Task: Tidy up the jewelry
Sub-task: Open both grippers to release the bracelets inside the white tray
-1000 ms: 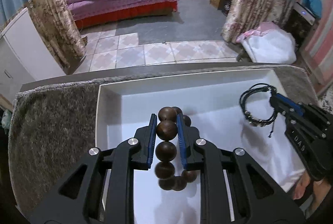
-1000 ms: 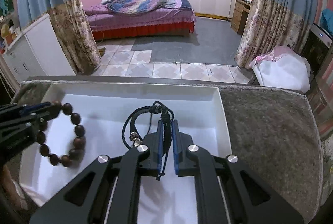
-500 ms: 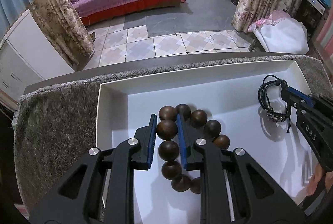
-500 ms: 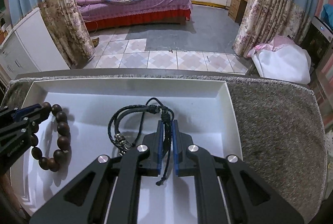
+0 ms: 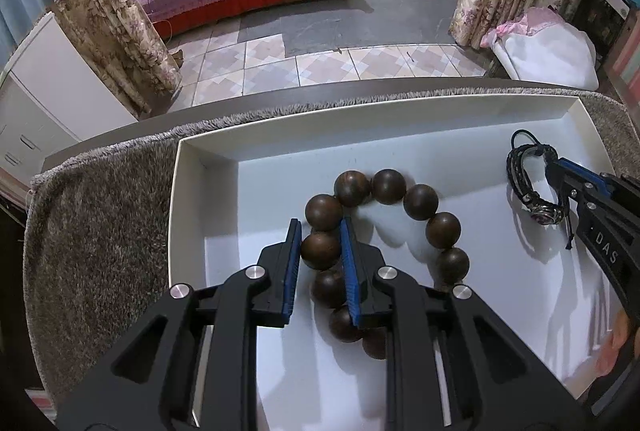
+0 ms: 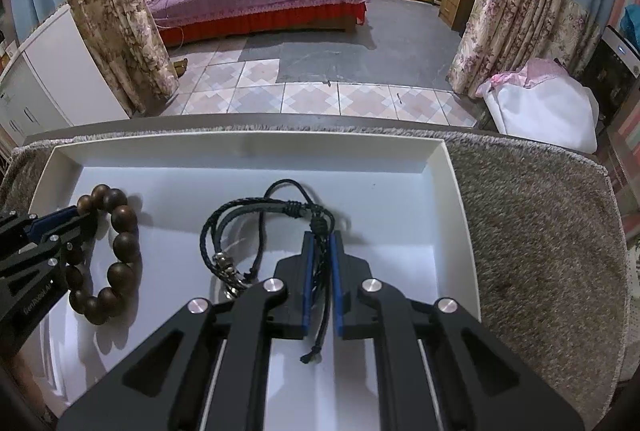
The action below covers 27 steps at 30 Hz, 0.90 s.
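A: In the white tray (image 5: 176, 215), on its left half: the wooden bead bracelet (image 5: 420, 201), pinched on one bead between the blue pads of the left gripper (image 5: 320, 227). Not spread, not fully pressed together either, just clamped across that single bead.

B: And lying which way from the jaws?

A: Off to the right of them and back toward the camera, as a ring flat on the tray floor, or very nearly flat. Hard to say about the last bit of contact under the beads.

B: On the right half, then?

A: There, the black cord bracelet (image 6: 240, 219), caught by its knotted strands in the right gripper (image 6: 320, 237), pads pressed almost together on the thin cords. Loop spread to the left of those jaws, loose tail hanging between the fingers toward the camera.

B: So both loops pointing inward, toward each other?

A: Yes, but well apart, with bare white floor between. Nearer to the beads: the left gripper only. Nearer to the cords: the right gripper only.

B: Next, probably, letting go and lifting straight away, never sideways across the loop.

A: Agreed. Otherwise a risk of dragging the ring, or of catching the tail on a pad.
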Available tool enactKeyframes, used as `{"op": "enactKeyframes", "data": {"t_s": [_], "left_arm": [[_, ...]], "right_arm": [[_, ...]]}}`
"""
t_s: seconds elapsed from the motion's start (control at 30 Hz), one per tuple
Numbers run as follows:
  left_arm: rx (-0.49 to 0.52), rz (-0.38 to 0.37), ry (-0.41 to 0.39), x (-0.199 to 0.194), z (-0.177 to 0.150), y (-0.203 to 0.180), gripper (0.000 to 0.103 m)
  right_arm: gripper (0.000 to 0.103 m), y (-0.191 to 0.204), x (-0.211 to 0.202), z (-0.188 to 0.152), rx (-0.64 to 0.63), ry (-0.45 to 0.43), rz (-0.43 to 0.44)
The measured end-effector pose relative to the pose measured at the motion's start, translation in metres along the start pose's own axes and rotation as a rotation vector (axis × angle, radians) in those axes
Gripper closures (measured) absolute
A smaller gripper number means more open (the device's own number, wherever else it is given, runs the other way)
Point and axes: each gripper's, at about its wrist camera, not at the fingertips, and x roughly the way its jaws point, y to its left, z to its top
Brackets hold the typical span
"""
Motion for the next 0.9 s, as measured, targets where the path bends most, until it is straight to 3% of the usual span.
{"op": "enactKeyframes", "data": {"t_s": [0.2,0.27,0.3,0.47,0.53,0.63,0.77,0.9], "left_arm": [[-0.005,-0.001,0.004,-0.002,-0.003,0.001,0.081],[-0.004,-0.001,-0.001,-0.006,-0.005,0.001,0.076],[-0.002,-0.002,-0.002,-0.008,-0.005,0.001,0.074],[0.004,-0.007,-0.027,-0.027,-0.006,0.0,0.062],[0.014,-0.006,-0.049,-0.04,-0.008,0.0,0.053],[0.022,0.016,-0.096,-0.065,-0.01,0.002,0.039],[0.006,0.017,-0.172,-0.106,-0.02,0.014,0.025],[-0.015,0.038,-0.236,-0.138,-0.039,0.025,0.01]], "right_arm": [[0.091,-0.002,-0.001,0.0,-0.002,0.005,-0.007],[0.071,-0.003,-0.004,0.0,0.007,0.004,-0.005],[0.065,-0.004,-0.007,0.0,0.008,-0.007,-0.008],[0.059,-0.003,-0.025,0.002,0.002,-0.03,0.003],[0.049,-0.003,-0.034,0.002,0.0,-0.049,0.005],[0.044,-0.004,-0.056,0.003,0.003,-0.093,0.003],[0.027,-0.009,-0.091,-0.004,0.016,-0.154,0.011],[0.021,-0.009,-0.12,-0.02,0.004,-0.203,-0.009]]}}
